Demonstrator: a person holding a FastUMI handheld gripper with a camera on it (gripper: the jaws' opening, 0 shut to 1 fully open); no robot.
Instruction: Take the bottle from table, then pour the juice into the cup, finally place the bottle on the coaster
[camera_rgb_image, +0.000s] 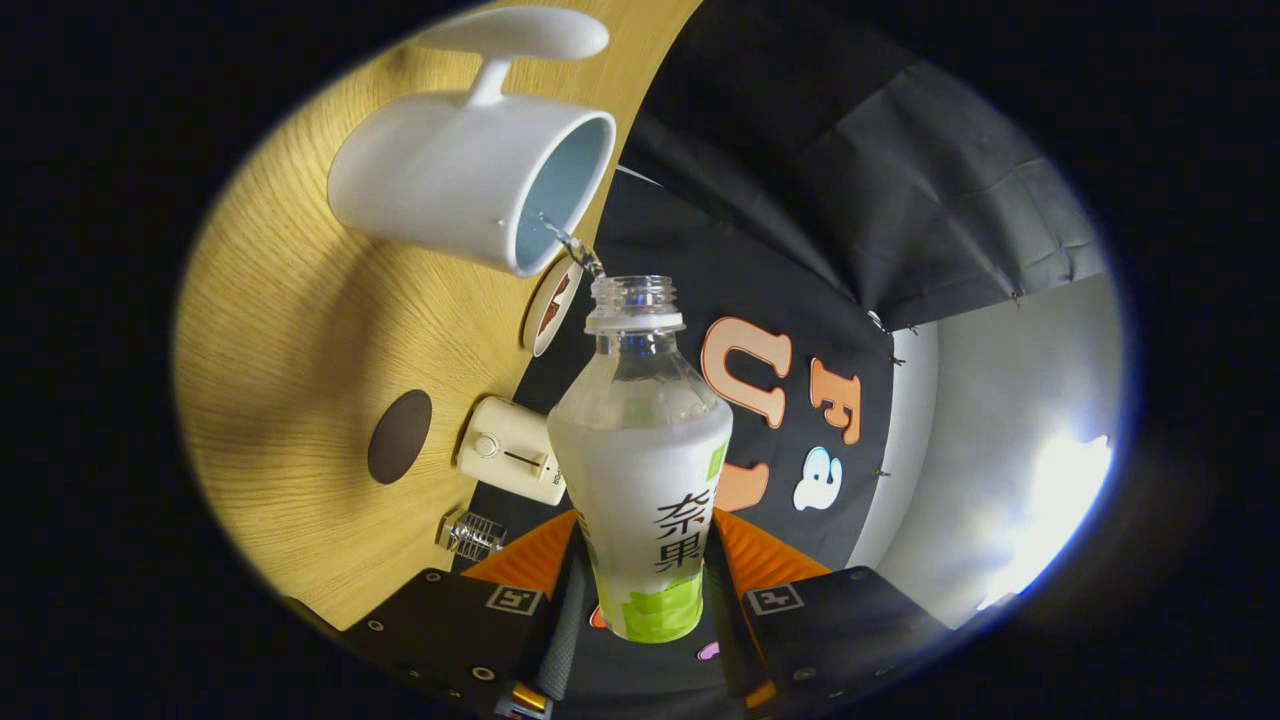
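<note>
My gripper (650, 590) clamped on bottle (645, 470) at lower body, frame centre; both fingers press label. Bottle tipped, open mouth at cup (470, 180) rim upper left, thin stream entering. I judge thin plastic, light, squashy, slick label; hold low and firm, not crushing. Dark coaster (400, 436) on table (290, 330), left

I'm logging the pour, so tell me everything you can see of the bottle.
The bottle is clear plastic with a frosted white label wrapped round its body, green at the base. Its cap is off, the threaded neck bare. It is held between the gripper fingers, both pressing on its lower body, and tipped toward the white cup on the wooden table. A thin clear stream runs from its mouth into the cup. The liquid level cannot be told.
</note>
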